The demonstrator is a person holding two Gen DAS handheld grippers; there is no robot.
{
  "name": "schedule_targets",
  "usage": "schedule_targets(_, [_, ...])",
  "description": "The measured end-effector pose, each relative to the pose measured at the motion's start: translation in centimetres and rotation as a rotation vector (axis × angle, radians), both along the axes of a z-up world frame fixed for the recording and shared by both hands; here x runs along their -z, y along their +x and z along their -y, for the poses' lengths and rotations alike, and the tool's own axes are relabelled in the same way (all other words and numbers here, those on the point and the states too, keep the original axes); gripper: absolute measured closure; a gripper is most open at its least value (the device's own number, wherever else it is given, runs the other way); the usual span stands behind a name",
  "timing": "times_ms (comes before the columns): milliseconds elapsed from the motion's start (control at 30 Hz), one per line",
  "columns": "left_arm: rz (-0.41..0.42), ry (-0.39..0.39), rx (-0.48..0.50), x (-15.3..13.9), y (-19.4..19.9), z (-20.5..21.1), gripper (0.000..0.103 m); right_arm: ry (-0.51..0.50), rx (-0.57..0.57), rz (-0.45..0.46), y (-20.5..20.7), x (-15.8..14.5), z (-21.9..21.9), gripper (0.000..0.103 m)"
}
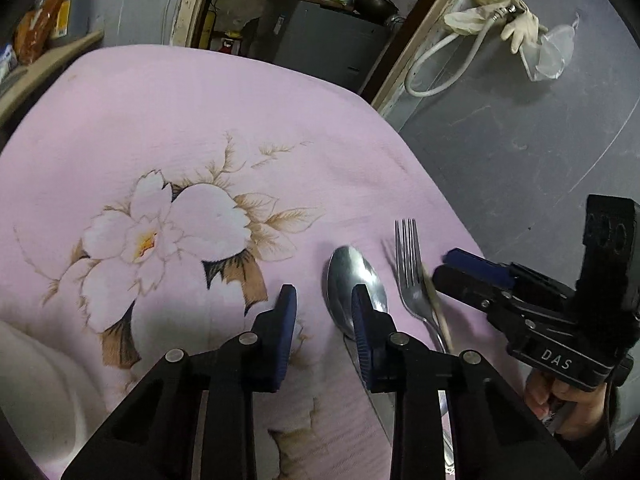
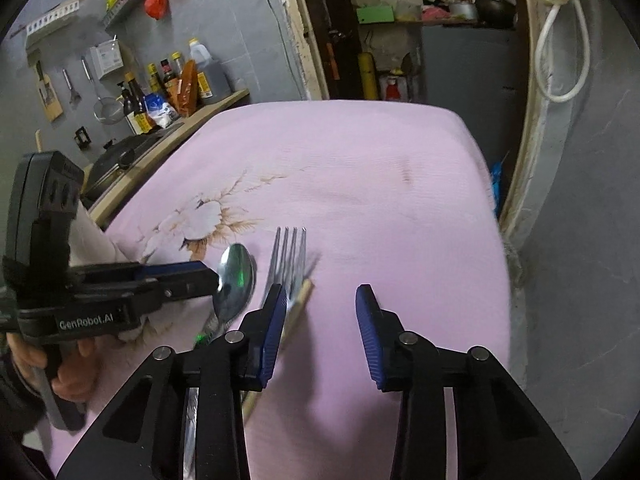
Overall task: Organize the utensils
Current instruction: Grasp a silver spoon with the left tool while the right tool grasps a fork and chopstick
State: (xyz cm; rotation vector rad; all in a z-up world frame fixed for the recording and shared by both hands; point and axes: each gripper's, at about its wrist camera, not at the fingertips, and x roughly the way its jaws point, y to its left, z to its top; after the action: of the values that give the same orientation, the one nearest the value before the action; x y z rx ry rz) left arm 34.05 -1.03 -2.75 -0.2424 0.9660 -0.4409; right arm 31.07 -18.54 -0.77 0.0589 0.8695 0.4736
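Note:
A steel spoon [image 1: 352, 276] and a steel fork [image 1: 410, 268] lie side by side on the pink flowered cloth [image 1: 200, 120], with a pale wooden chopstick [image 1: 438, 312] just right of the fork. My left gripper [image 1: 324, 296] is open and empty, its right finger over the spoon's bowl. My right gripper [image 2: 322, 296] is open and empty, its left finger over the fork [image 2: 288, 256] and chopstick [image 2: 300, 300]. The spoon [image 2: 236, 276] lies left of it, by the left gripper [image 2: 200, 276]. The right gripper also shows in the left wrist view [image 1: 448, 264].
The cloth-covered table ends near the right at a grey tiled wall [image 1: 520, 140]. A counter with bottles [image 2: 168, 88] and a pan stands to the left. A doorway with shelves [image 2: 420, 20] lies beyond the far edge. Gloves and a hose [image 1: 500, 20] hang on the wall.

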Motion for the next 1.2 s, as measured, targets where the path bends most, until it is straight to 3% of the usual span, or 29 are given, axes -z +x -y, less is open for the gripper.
schedule_targets(167, [-0.019, -0.055, -0.001, -0.1, 0.7, -0.8, 0.081, 0.019, -0.009, -0.020, 1.5, -0.1, -0.7, 0.069])
schedule_targets(367, [-0.046, -0.082, 0.012, 0.3, 1.4, -1.1, 0.095, 0.100, -0.021, -0.085, 3.1, 0.7, -0.5, 0.070])
schedule_targets(467, [-0.041, -0.079, 0.017, 0.2, 1.4, -0.9, 0.098, 0.147, -0.037, -0.092, 3.3, 0.7, -0.3, 0.091])
schedule_targets(633, [-0.003, -0.067, 0.021, -0.2, 1.1, -0.1, 0.102, 0.139, -0.038, -0.074, 2.9, 0.4, -0.4, 0.093])
schedule_targets(700, [0.018, -0.052, 0.015, -0.4, 0.7, 0.0, 0.103, 0.138, -0.031, -0.062, 2.7, 0.1, -0.3, 0.097])
schedule_targets(1000, [0.066, 0.084, -0.067, -1.4, -2.9, 0.2, 0.103, 0.126, 0.026, -0.046, 2.3, -0.1, 1.4, 0.097])
schedule_targets(1167, [0.085, 0.170, -0.134, -1.8, -5.1, -0.4, 0.103, 0.124, 0.061, -0.054, 2.5, 0.1, 1.2, 0.095])
schedule_targets(1200, [0.098, 0.193, -0.149, -1.9, -5.6, -0.6, 0.103, 0.114, 0.074, -0.055, 2.6, 0.1, 1.0, 0.089])
